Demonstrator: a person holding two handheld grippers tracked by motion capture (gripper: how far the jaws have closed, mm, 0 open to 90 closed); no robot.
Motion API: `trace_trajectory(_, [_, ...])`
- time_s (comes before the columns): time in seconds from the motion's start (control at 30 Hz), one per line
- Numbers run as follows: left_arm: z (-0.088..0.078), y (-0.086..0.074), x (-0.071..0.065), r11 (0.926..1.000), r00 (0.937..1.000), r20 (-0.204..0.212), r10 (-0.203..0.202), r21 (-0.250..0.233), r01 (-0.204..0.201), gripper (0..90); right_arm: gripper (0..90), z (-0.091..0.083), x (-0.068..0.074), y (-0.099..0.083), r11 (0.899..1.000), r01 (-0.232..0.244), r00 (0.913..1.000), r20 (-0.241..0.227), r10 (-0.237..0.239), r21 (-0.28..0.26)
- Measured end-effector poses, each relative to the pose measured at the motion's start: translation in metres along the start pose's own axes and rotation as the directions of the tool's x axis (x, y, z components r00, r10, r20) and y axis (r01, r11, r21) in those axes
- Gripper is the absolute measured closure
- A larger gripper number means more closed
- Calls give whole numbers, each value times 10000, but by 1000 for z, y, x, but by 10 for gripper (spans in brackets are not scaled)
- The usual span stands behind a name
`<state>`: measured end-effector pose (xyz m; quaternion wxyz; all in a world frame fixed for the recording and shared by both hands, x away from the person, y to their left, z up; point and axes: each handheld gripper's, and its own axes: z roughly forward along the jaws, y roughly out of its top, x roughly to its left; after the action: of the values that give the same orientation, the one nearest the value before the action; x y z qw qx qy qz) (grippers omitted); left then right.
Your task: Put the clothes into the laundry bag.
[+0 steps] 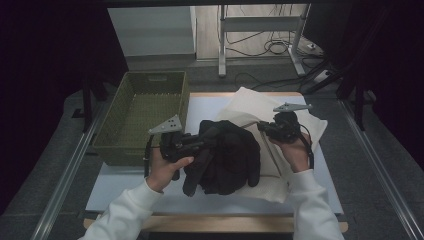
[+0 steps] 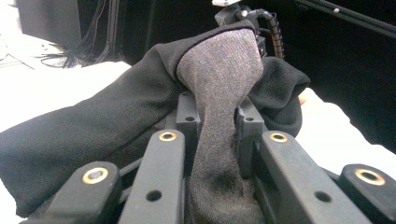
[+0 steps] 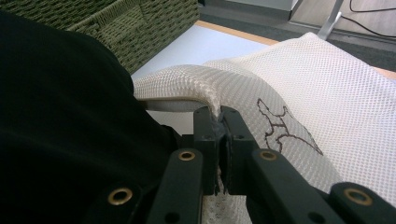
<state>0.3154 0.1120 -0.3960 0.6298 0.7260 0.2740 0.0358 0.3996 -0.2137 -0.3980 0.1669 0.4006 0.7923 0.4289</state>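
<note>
A black garment (image 1: pixel 227 155) lies bunched on a white mesh bag (image 1: pixel 255 107) in the middle of the table. My left gripper (image 1: pixel 202 142) comes in from the garment's left side. In the left gripper view this gripper (image 2: pixel 217 109) is shut on a fold of the garment (image 2: pixel 93 135), and the pinched cloth looks greyish there. My right gripper (image 1: pixel 262 127) sits at the garment's right. In the right gripper view it (image 3: pixel 218 116) is shut on the raised rim of the mesh bag (image 3: pixel 299 93), with the dark garment (image 3: pixel 60 116) close on its left.
A green woven basket (image 1: pixel 145 110) stands at the table's left, overhanging the white tabletop (image 1: pixel 150 185); its wall (image 3: pixel 140 23) also rises beyond the garment. Metal rails run along both table sides. Cables and a stand's legs lie on the floor behind.
</note>
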Motion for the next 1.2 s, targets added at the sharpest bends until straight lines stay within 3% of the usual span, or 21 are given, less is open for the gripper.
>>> trace_trajectory(0.4, [26, -7, 3, 9984, 9999, 122, -60, 561, 53, 772, 860, -1, 0, 0, 10000, -35, 10000, -38, 35, -14])
trace_trajectory(0.7, [47, -11, 1, 9951, 9999, 104, 115, 980, -125, 772, 863, 0, 2, 0, 10000, 51, 10000, -80, -51, 23])
trace_trajectory(1.2, [75, -20, -2, 9855, 9995, 73, 291, 1669, -299, 770, 870, 0, 5, 1, 9997, 204, 9997, -117, -203, 109])
